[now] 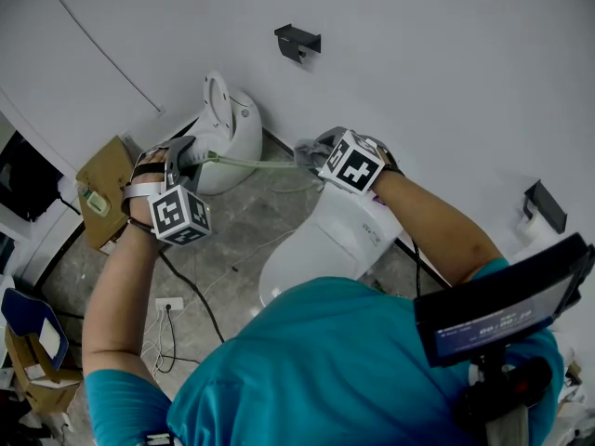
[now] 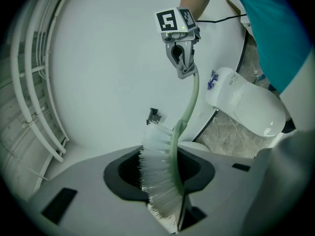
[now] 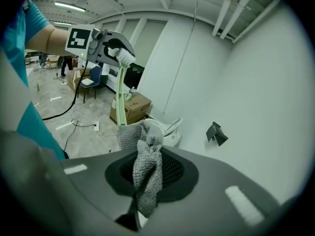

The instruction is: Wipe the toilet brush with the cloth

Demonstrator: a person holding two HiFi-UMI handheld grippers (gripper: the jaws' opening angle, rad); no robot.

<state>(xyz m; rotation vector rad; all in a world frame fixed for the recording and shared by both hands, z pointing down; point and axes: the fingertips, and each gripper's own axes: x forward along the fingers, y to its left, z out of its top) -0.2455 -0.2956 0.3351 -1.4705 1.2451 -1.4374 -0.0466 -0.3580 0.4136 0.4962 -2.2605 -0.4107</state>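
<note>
White walls and a grey stone floor (image 1: 232,226) frame the scene. The left gripper (image 2: 170,215) is clamped on the bristled head of the toilet brush (image 2: 160,173), whose pale green handle runs level across to the right gripper (image 3: 140,208). That gripper pinches a grey cloth (image 3: 147,163), bunched against the far end of the handle. Below the brush stands a white toilet (image 1: 330,240); a cardboard box (image 1: 104,184) sits by the wall near the left hand.
</note>
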